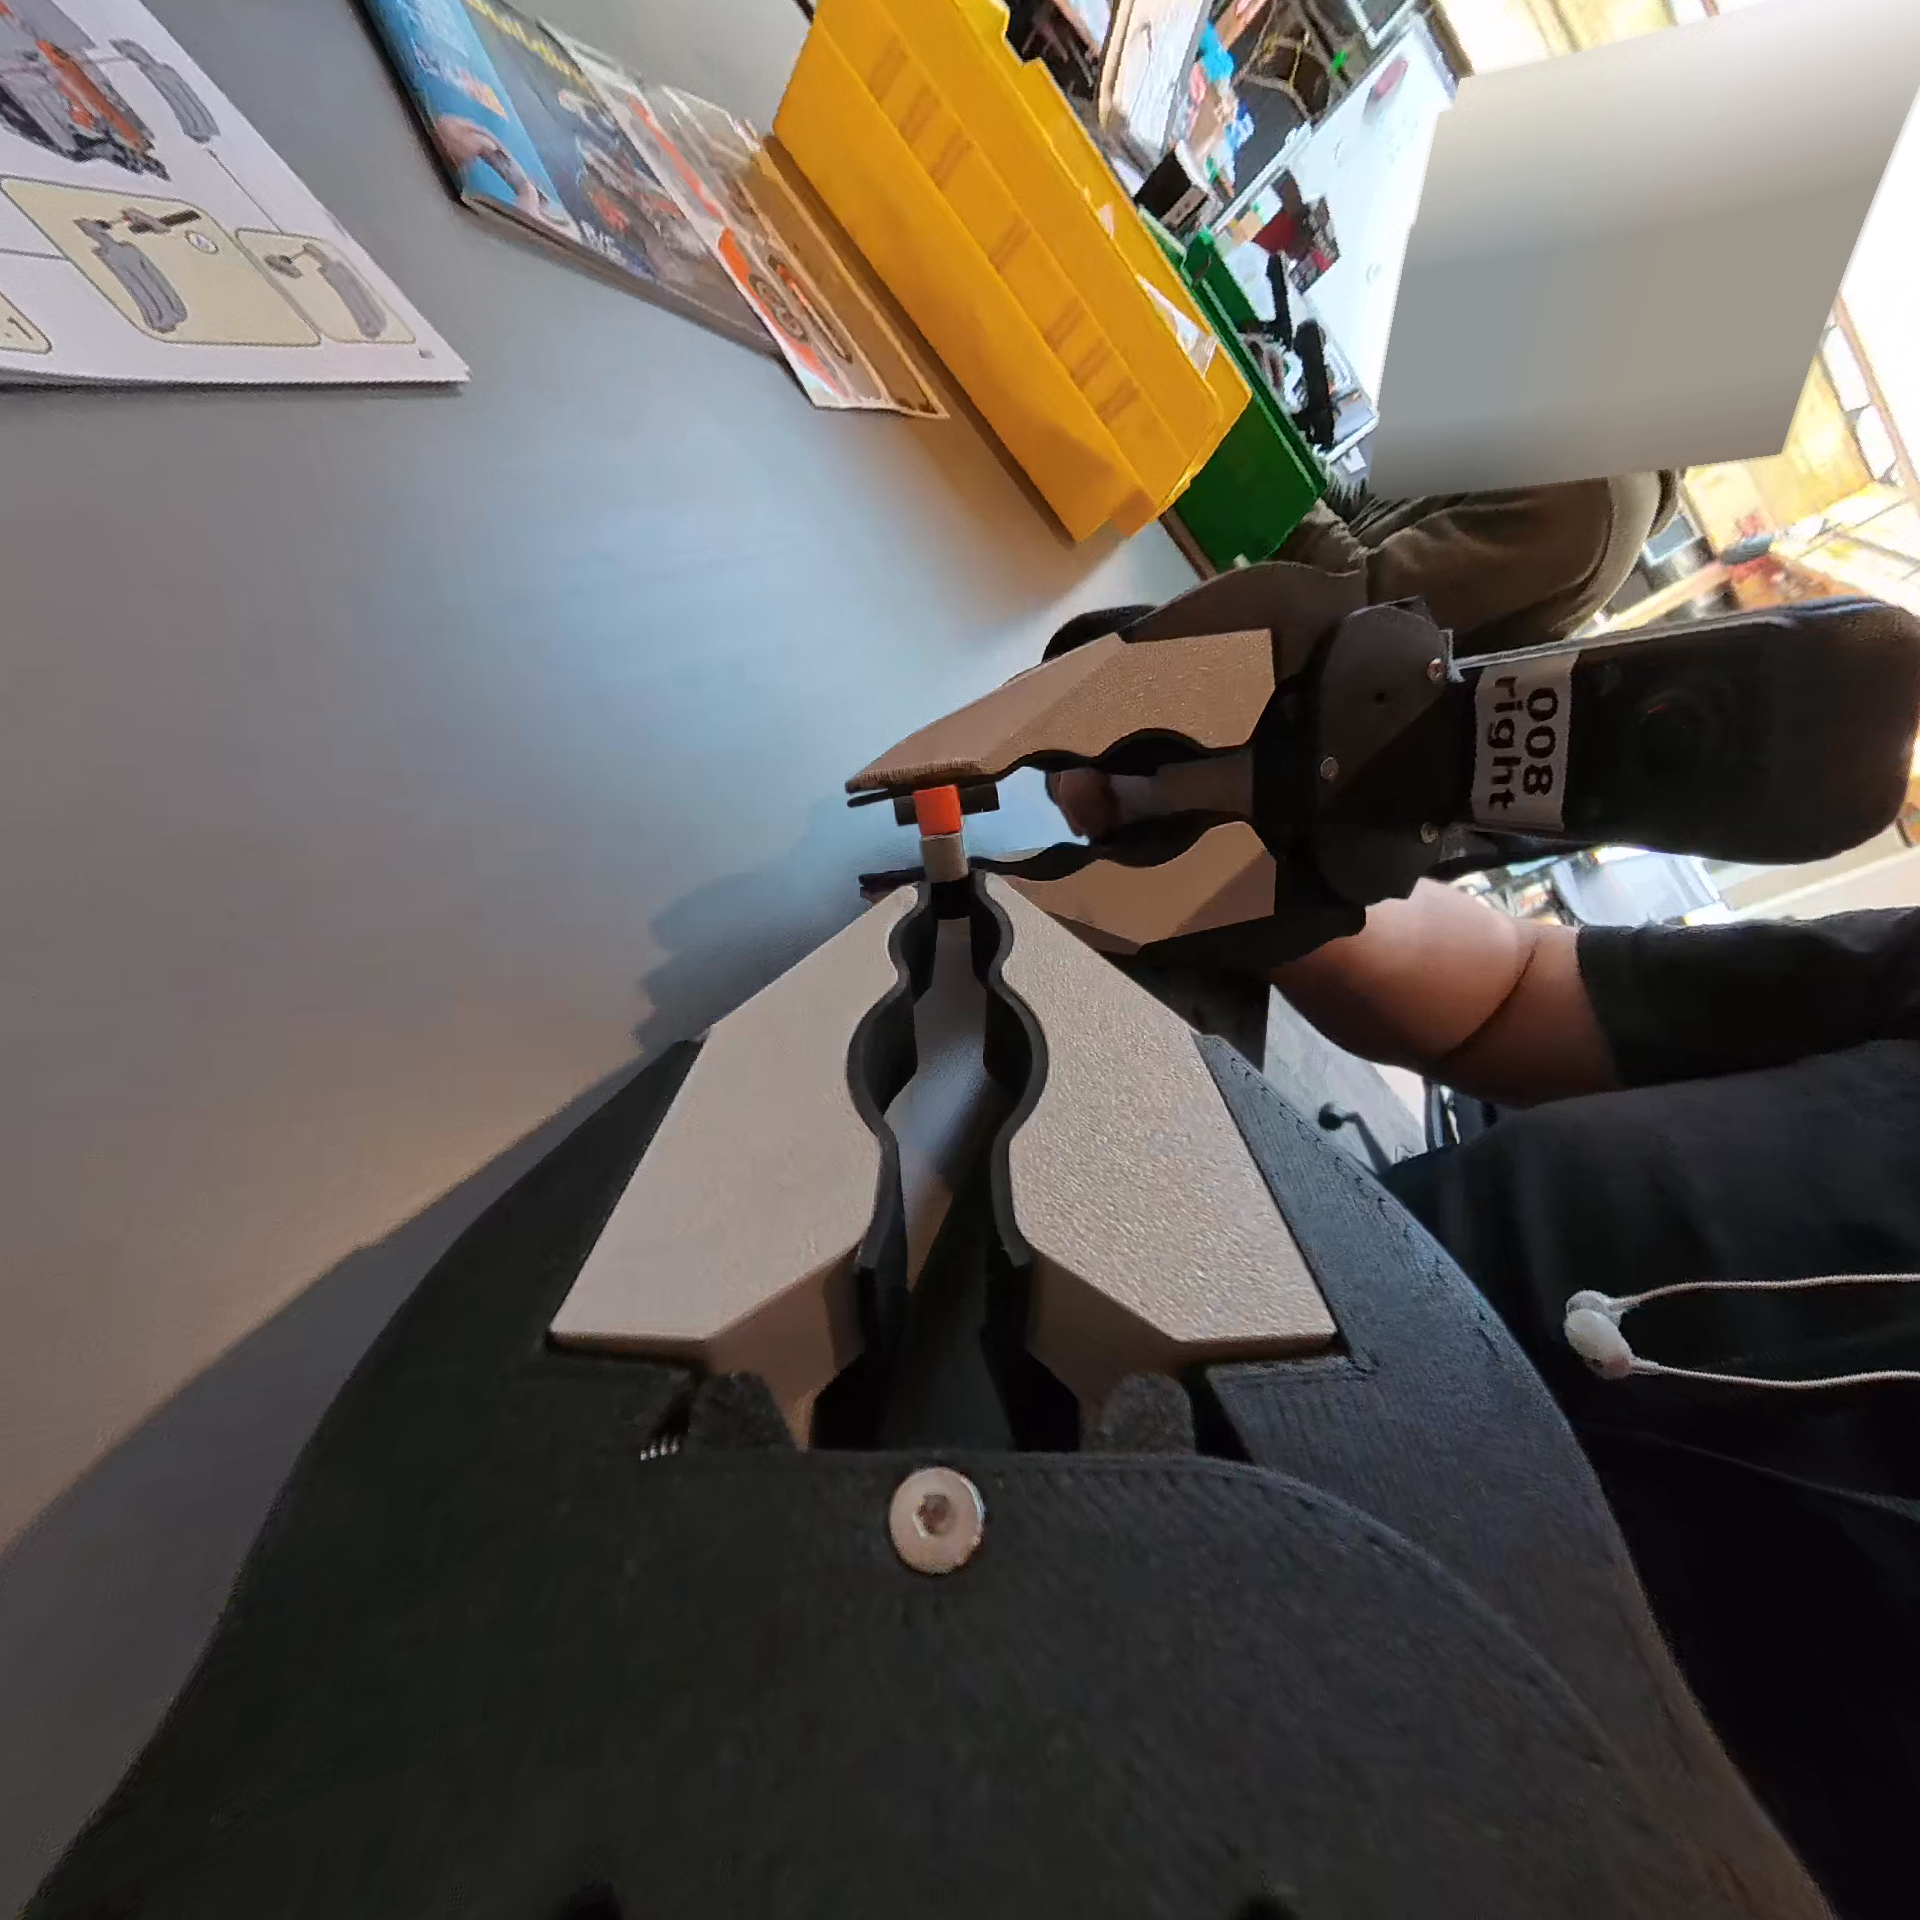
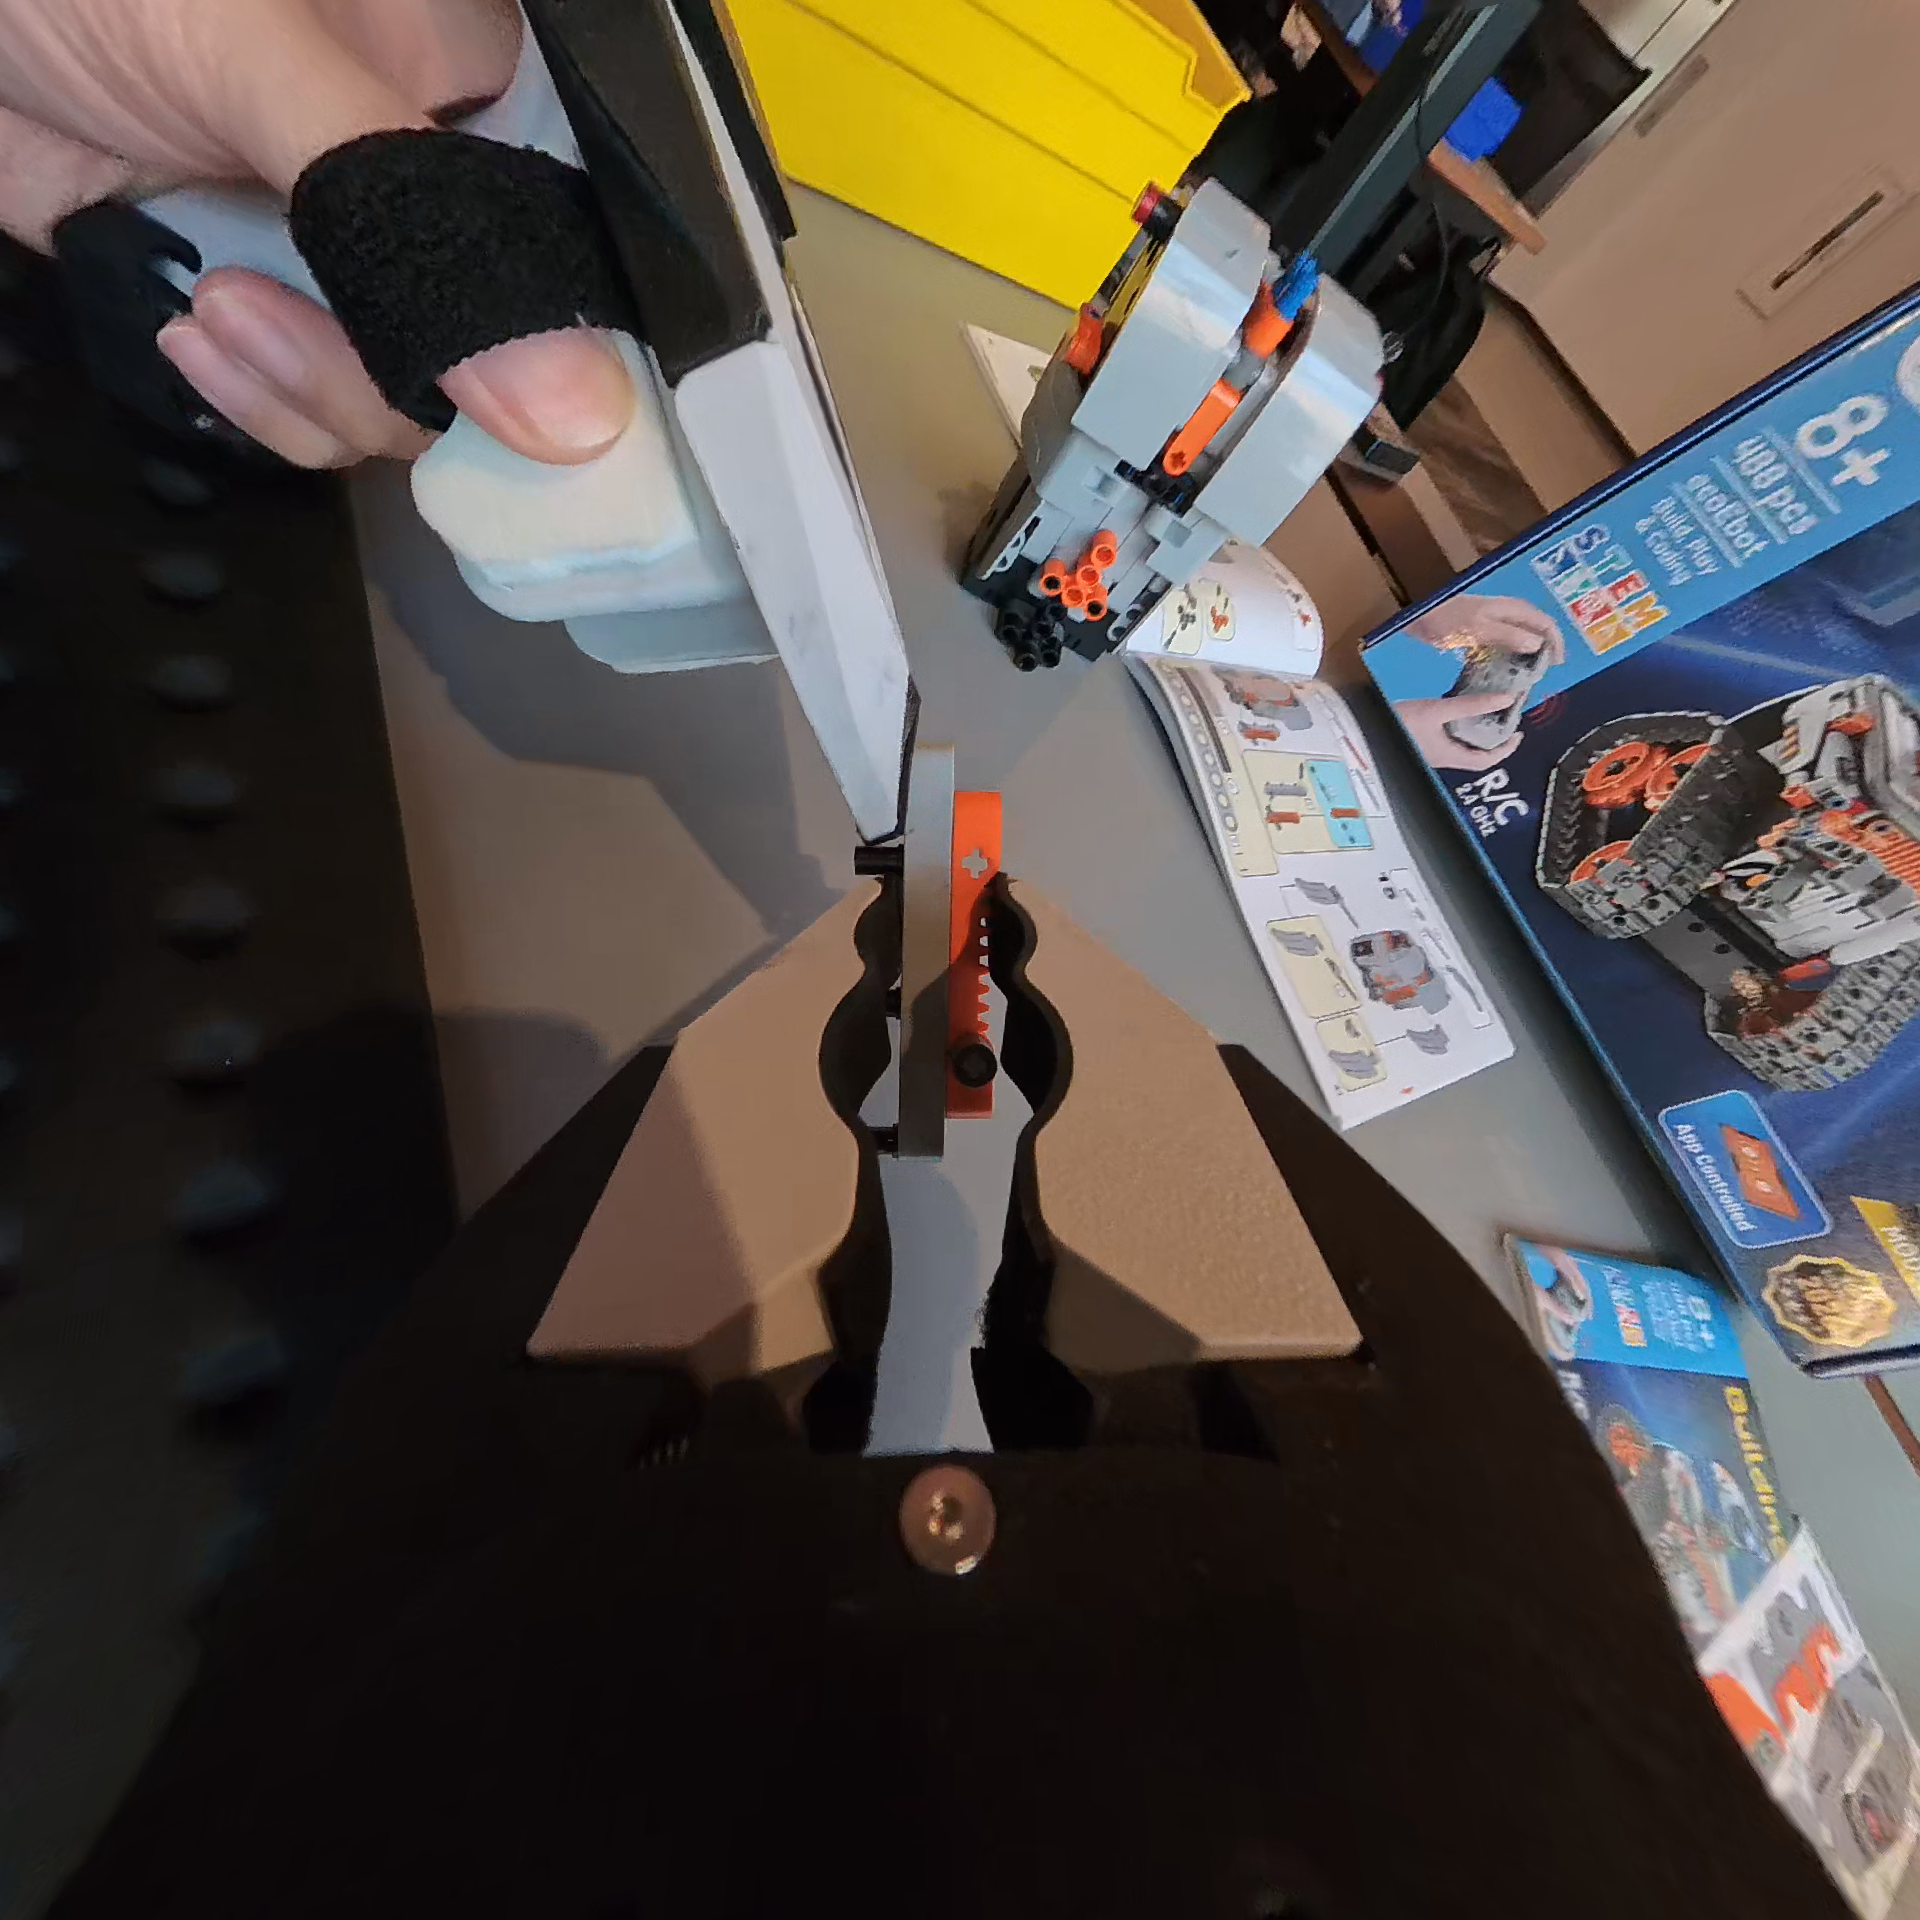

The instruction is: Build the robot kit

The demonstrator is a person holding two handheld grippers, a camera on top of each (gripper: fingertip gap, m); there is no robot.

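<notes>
The right tool [image 2: 940, 883] is clamped on a grey-and-orange brick assembly [image 2: 951, 966] above the worktop [image 2: 644, 831], near the half-built model [image 2: 1164, 416]; the left tool [image 1: 948, 896] pinches its small black pin; light, rigid, likely to pop apart, best held by flat faces.

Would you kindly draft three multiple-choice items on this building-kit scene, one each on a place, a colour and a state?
1. Where is the part-built model?
A. on the grey table
B. inside the yellow bin
C. on top of the blue box

2. What colour is the toothed bar between the right gripper's fingers?
A. green
B. orange
C. white

3. How does the left gripper stand?
A. wide open
B. lying on the table
C. shut on a small black pin

Answers:
1. A, it stands on the tabletop beside the open booklet.
2. B, orange beside a grey beam.
3. C, its tips pinch the pin.
</notes>
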